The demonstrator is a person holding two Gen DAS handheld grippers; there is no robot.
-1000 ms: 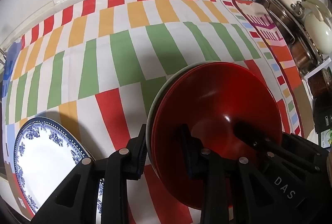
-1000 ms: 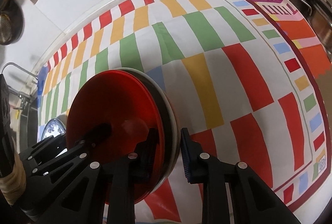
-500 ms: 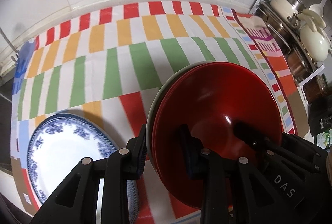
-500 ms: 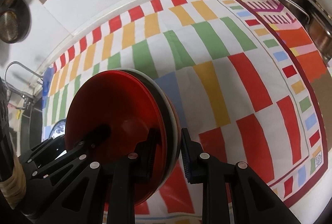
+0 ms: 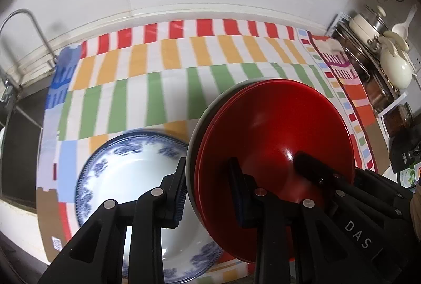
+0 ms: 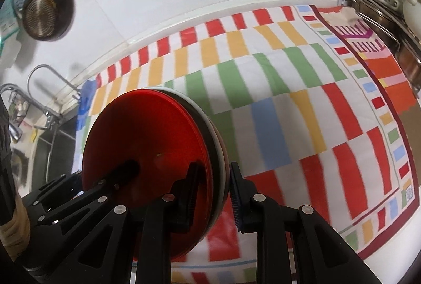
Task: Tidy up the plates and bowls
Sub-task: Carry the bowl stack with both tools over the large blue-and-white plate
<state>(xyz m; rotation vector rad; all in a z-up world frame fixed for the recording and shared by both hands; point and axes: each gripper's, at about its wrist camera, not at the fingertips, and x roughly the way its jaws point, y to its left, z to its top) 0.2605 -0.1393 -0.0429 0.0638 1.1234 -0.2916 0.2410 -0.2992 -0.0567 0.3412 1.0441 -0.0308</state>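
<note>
My left gripper (image 5: pixel 208 194) and right gripper (image 6: pixel 214 194) each clamp opposite rims of a stack (image 5: pixel 273 147), jaws closed on it, held over the striped cloth (image 6: pixel 289 89) on the worktop. Red dishes on top, pale ones beneath; count unclear. Blue plate (image 5: pixel 126 173) lies below-left, blurred, partly hidden by my fingers.
</note>
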